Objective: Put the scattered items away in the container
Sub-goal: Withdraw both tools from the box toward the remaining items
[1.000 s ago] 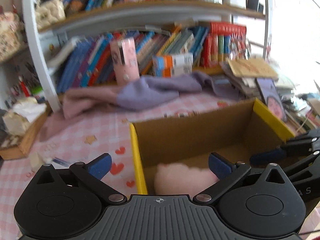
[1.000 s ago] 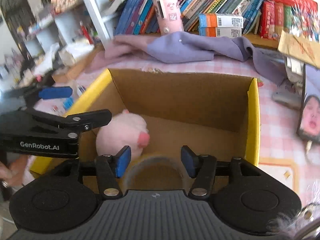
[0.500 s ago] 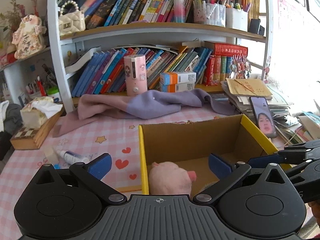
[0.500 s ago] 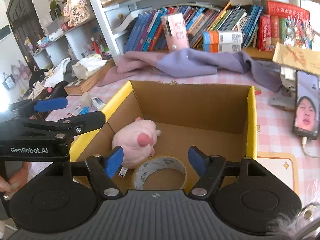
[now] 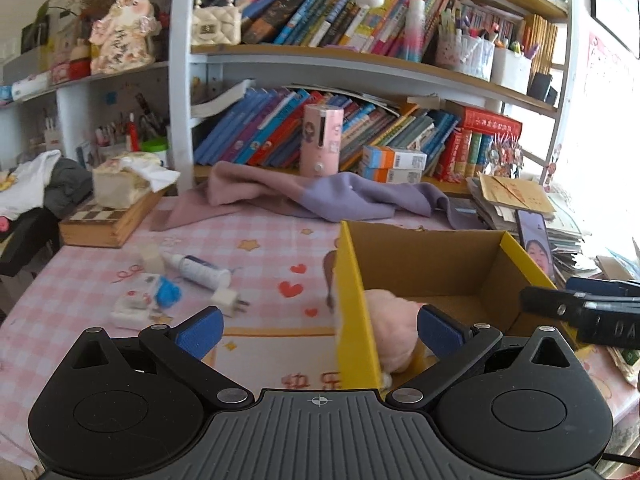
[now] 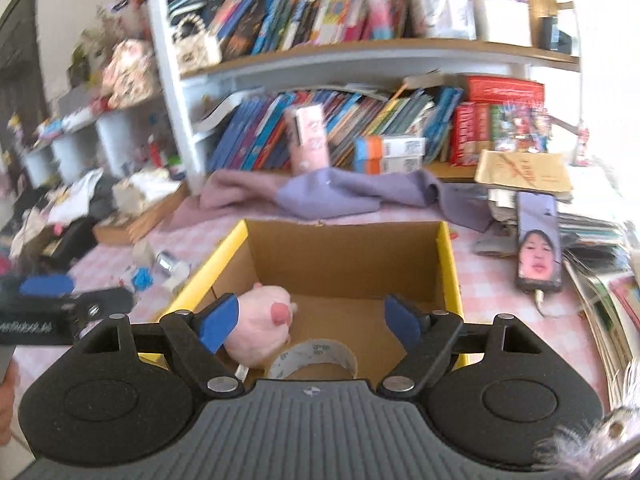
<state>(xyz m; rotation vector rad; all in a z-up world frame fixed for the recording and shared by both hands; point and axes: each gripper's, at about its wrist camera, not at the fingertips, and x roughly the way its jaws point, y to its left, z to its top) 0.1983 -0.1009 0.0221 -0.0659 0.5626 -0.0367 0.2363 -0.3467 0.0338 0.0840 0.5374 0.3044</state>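
A yellow-rimmed cardboard box [image 5: 354,292] [image 6: 446,264] stands on the pink checked table. Inside lie a pink plush pig [image 6: 262,330] [image 5: 390,326] and a roll of tape [image 6: 316,358]. Scattered left of the box are a white tube [image 5: 198,270], a white charger plug [image 5: 228,300], a small white packet with a blue thing [image 5: 144,304] and a small beige block [image 5: 150,256]. My left gripper [image 5: 318,330] is open and empty above the box's left wall. My right gripper [image 6: 310,320] is open and empty above the box's near end.
A purple and pink cloth [image 5: 320,196] lies behind the box under a bookshelf [image 5: 320,64]. A phone [image 6: 538,240] and paper stacks [image 5: 516,196] lie to the right. A wooden box with tissue [image 5: 116,208] sits at the left.
Both grippers have pulled back and up from the box. The left view has swung left, bringing the scattered items into sight. The tape roll lies in the box.
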